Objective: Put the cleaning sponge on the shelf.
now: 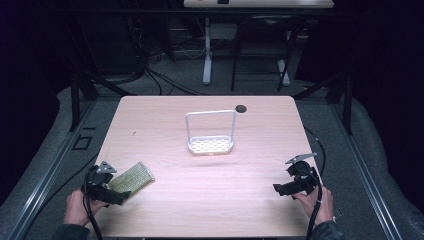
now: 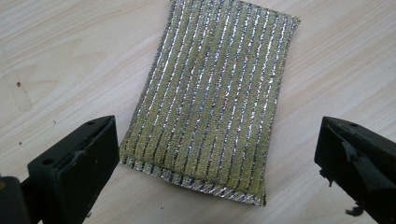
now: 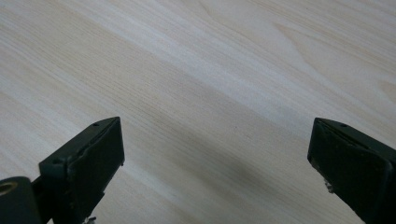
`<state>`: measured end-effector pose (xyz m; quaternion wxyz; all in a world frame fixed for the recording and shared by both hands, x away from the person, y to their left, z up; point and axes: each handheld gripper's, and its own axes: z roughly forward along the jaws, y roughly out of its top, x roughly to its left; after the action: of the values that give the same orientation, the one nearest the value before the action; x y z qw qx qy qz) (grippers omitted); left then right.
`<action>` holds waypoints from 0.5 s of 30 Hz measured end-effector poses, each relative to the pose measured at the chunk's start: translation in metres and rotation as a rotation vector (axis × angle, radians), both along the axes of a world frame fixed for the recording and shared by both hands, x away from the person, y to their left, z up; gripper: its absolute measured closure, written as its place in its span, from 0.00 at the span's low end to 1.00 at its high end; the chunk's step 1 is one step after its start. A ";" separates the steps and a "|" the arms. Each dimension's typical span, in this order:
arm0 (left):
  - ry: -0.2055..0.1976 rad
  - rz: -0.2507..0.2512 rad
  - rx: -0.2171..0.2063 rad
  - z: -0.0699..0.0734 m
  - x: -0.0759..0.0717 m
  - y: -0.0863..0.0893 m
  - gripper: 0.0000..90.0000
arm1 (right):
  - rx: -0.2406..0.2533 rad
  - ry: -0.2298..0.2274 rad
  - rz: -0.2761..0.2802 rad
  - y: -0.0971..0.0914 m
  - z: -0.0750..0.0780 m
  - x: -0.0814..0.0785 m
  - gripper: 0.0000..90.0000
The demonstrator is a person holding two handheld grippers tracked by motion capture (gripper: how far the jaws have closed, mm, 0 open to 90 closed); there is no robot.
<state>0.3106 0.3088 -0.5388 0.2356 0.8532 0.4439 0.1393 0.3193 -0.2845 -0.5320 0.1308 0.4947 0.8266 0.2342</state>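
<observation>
A yellow-green scouring pad with silver stripes (image 1: pixel 132 177) (image 2: pixel 215 100) lies flat on the wooden table (image 1: pixel 210 200) near its front left corner. My left gripper (image 1: pixel 116 194) (image 2: pixel 217 163) hovers at the pad's near end, open, its jaws standing wide on either side of the pad without touching it. At the table's front right my right gripper (image 1: pixel 281 189) (image 3: pixel 215 163) is open over bare wood, nothing between its jaws. A white wire rack with a perforated base and a tall loop handle (image 1: pixel 210 133) stands at the table's middle.
A dark round hole (image 1: pixel 241 108) sits near the table's far edge. Cables trail from both grippers off the table's front. Black frame posts and the legs of another desk stand beyond the far edge.
</observation>
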 end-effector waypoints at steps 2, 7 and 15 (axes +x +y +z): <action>0.002 -0.008 -0.001 0.000 0.000 0.000 0.00 | -0.004 0.000 0.003 0.001 0.000 0.000 0.03; -0.001 -0.009 -0.018 0.000 0.002 0.001 0.00 | -0.021 0.010 0.020 0.003 0.000 0.000 0.04; -0.007 -0.037 -0.009 -0.001 0.009 -0.003 0.00 | -0.028 -0.002 0.036 0.005 0.000 0.000 0.04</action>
<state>0.3199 0.3061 -0.5396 0.2433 0.8599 0.4277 0.1358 0.3198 -0.2795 -0.5318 0.1342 0.4775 0.8385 0.2254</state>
